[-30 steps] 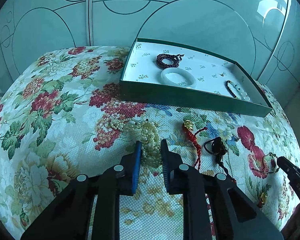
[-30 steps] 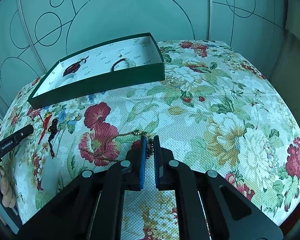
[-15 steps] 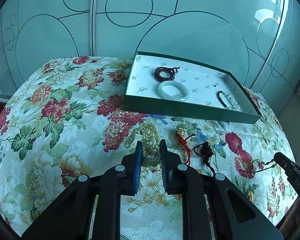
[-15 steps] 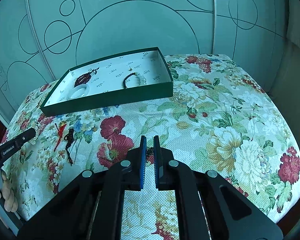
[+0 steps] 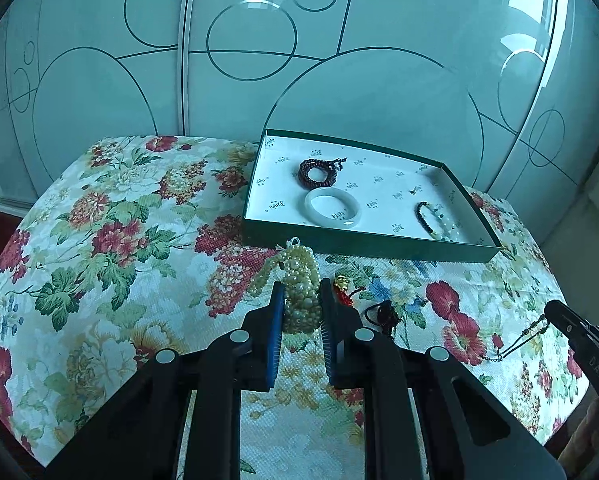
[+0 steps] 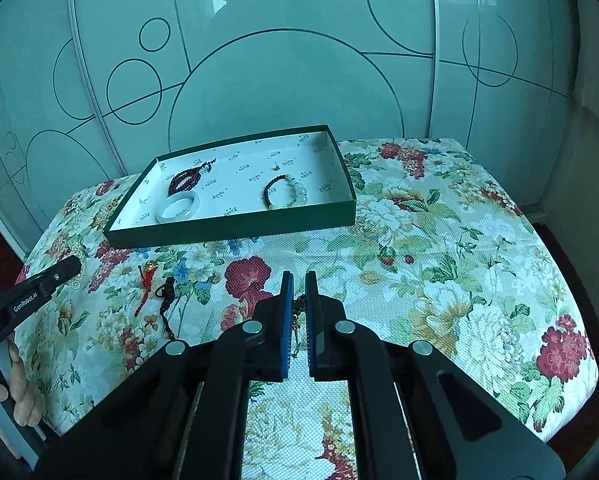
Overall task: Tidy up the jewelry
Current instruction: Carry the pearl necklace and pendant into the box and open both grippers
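The pearl necklace is sitting bunched between the jaws of the left gripper, which are pinching it from both sides, and it is hanging above the flowered cloth, just in front of the near wall of the green box. A thin chain necklace is being pinched by the right gripper, whose jaws are pressed almost together with only a narrow gap; in the left wrist view the same chain is hanging from the tip of the right gripper at the right edge. On the cloth between the two grippers a red cord charm with a gold bead is lying just beside a black cord piece, and both are lying in front of the box. Inside the box, on its white printed lining, a dark red bead bracelet is lying near the back left, a white bangle is lying just in front of it, and a bracelet of dark and pale beads is lying toward the right side. One very small item is lying near the back of the box, too small to tell what it is. Behind the cloth, frosted glass doors with circle lines are standing. In the right wrist view the left gripper is showing at the left edge with fingers of the person's hand around its handle.
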Demonstrator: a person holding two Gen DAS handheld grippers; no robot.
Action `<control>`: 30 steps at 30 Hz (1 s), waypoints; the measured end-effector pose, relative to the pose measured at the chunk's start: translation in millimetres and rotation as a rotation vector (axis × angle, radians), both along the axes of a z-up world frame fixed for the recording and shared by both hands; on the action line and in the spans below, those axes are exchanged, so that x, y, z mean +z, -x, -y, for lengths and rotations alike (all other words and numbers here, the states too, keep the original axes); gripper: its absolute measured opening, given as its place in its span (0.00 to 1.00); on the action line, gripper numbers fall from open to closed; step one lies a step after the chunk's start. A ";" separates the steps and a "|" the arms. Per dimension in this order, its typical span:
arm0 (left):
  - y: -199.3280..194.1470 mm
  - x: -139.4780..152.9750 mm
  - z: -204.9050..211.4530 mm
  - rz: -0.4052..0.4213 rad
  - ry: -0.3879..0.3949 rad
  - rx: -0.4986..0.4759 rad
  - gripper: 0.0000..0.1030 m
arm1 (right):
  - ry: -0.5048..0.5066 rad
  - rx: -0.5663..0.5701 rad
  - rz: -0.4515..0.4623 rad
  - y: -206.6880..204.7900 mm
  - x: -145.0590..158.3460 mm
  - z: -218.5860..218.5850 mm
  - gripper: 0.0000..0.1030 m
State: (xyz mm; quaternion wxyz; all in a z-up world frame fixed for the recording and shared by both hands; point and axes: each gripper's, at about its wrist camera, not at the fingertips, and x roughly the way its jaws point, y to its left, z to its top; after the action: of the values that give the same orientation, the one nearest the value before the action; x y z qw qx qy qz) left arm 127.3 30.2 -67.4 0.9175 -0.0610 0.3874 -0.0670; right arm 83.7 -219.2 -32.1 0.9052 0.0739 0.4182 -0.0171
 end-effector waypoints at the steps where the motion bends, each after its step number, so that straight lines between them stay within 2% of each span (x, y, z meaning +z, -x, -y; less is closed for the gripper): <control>1: 0.8 -0.5 0.3 0.000 -0.002 0.000 0.17 | 0.002 0.001 -0.001 0.4 -0.6 -0.5 0.06; 8: -0.4 -0.4 2.8 -0.001 -0.008 -0.010 0.17 | -0.001 0.005 -0.003 -2.5 -0.8 -2.2 0.06; 16: -15.4 26.0 17.9 0.060 -0.006 -0.051 0.17 | -0.004 0.025 0.098 -28.9 40.6 -3.7 0.06; 24: -56.0 52.1 30.2 0.116 -0.017 -0.088 0.17 | 0.001 0.038 0.174 -82.2 70.2 -4.3 0.06; 30: -106.8 51.1 30.8 0.099 -0.004 -0.082 0.17 | -0.023 0.035 0.155 -130.3 61.1 -1.7 0.06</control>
State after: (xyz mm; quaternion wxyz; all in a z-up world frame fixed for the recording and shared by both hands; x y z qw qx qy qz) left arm 234.1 -0.6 -16.3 0.9321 -0.0397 0.3437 -0.1070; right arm 214.0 -217.5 29.0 0.9341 0.0782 0.3483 0.0091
